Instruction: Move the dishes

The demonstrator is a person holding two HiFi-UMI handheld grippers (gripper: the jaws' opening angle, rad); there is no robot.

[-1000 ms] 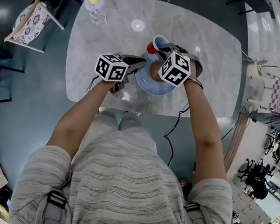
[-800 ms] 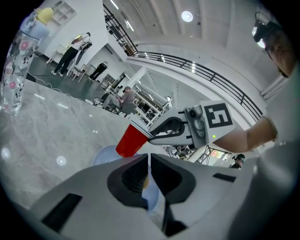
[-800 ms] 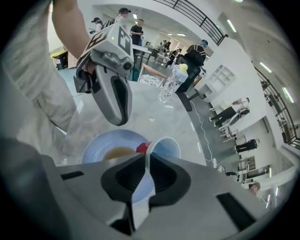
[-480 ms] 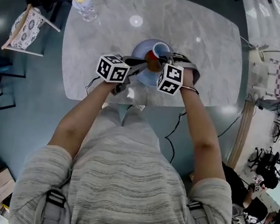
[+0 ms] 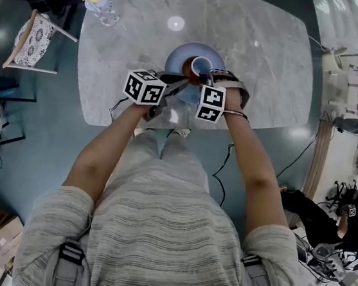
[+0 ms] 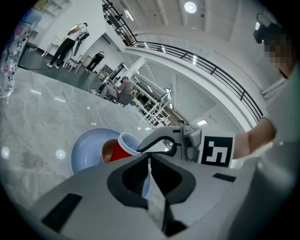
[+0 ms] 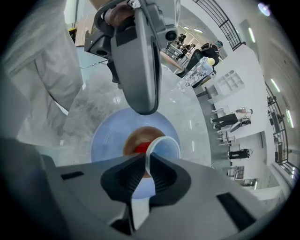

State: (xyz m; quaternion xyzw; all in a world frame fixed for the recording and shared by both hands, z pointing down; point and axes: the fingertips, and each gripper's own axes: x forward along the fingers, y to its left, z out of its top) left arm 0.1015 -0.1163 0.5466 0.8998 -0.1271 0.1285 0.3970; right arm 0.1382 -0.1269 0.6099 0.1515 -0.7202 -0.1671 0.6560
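I hold: pale-blue round plate, stiff, likely breakable, left gripper jaws clamped on its rim; light red plastic cup, right gripper jaws pinching its lip.

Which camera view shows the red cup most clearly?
The left gripper view: the red cup shows its red wall and pale rim from the side. The right gripper view looks down into its mouth; the head view shows the cup small, partly hidden.

Large open workspace hall: mezzanine railing, shelving racks, office chairs, marble table, polished grey floor.
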